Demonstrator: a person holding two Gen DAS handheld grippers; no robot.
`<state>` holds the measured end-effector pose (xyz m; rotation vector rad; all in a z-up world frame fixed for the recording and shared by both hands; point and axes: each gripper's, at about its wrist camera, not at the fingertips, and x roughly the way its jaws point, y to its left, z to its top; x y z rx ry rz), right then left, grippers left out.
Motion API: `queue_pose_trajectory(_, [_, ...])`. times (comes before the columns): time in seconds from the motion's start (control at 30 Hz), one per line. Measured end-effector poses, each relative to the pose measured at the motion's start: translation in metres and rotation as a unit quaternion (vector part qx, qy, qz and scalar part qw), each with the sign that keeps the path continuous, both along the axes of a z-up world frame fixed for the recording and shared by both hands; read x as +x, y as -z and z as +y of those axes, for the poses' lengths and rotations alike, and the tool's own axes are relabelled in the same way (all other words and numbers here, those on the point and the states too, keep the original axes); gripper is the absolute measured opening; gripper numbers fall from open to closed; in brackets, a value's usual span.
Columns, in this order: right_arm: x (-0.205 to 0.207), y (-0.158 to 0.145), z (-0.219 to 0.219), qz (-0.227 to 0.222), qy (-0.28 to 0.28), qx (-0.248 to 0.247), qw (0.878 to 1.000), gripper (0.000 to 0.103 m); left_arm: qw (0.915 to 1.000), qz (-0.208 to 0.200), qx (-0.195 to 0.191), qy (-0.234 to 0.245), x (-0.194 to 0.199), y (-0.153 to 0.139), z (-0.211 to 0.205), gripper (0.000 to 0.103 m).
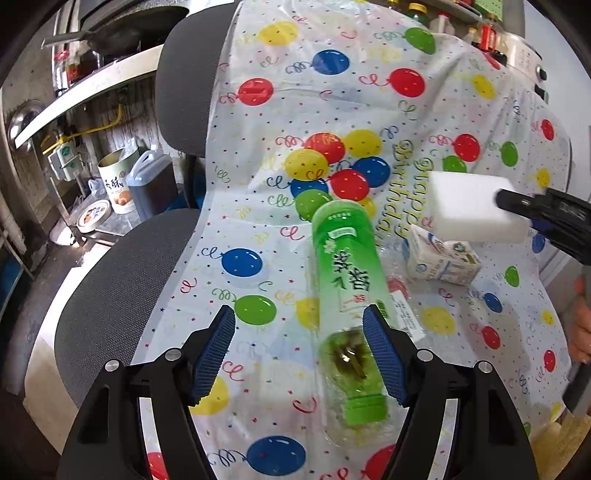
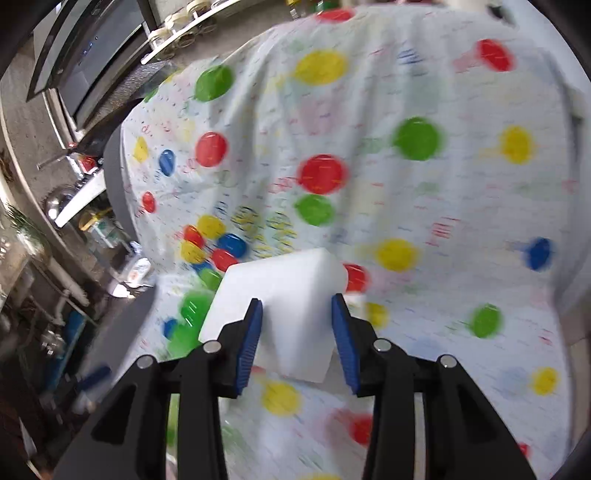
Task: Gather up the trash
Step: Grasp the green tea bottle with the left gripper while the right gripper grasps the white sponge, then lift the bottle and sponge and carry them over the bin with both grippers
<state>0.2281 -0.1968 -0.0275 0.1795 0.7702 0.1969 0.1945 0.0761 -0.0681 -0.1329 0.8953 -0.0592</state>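
A green tea bottle [image 1: 347, 280] lies on its side on a balloon-print cloth [image 1: 295, 92], cap end towards me. My left gripper [image 1: 299, 314] hangs open just above it, and the bottle's lower half shows close to the right-hand finger [image 1: 384, 354] without being touched. A small crushed milk carton [image 1: 443, 258] lies to the right of the bottle. My right gripper [image 2: 296, 301] is shut on a white foam block [image 2: 280, 295] and holds it off the cloth. In the left wrist view that block [image 1: 465, 203] hangs above the carton, gripped from the right.
The cloth covers a black mesh chair [image 1: 110, 288]. Left of it on the floor stand a tin can [image 1: 116, 181] and a dark jug [image 1: 153, 184] under a shelf with a pan [image 1: 122, 33]. A person's hand [image 1: 581, 325] shows at the right edge.
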Motion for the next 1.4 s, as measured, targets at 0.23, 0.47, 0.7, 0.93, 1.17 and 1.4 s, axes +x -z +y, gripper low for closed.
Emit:
queue_pose_trajectory(0.23, [-0.063, 0.041, -0.071, 0.051, 0.067, -0.007, 0.996, 0.042, 0.9993, 0.008, -0.020, 0.029, 0.008, 0.003, -0.031, 0.072])
queue_pose_trajectory(0.47, [-0.086, 0.060, -0.096, 0.063, 0.079, -0.006, 0.995, 0.064, 0.9979, 0.060, 0.011, 0.024, 0.044, 0.033, -0.056, 0.076])
queue_pose_trajectory(0.7, [-0.106, 0.041, -0.091, 0.018, 0.076, -0.057, 0.995, 0.067, 0.9968, 0.078, 0.014, 0.016, 0.061, 0.043, -0.055, 0.073])
queue_pose_trajectory(0.93, [-0.112, 0.038, -0.086, 0.014, 0.053, -0.061, 0.997, 0.071, 0.9995, 0.025, 0.019, -0.008, 0.048, 0.024, -0.041, 0.057])
queue_pose_trajectory(1.17, [-0.123, 0.060, -0.066, 0.026, 0.013, -0.092, 0.995, 0.084, 0.9993, -0.035, 0.003, 0.011, -0.005, -0.024, -0.039, 0.058])
queue_pose_trajectory(1.4, [-0.134, 0.076, -0.057, 0.020, -0.002, -0.120, 0.993, 0.087, 0.9980, -0.036, -0.036, 0.036, -0.044, -0.035, -0.034, 0.058])
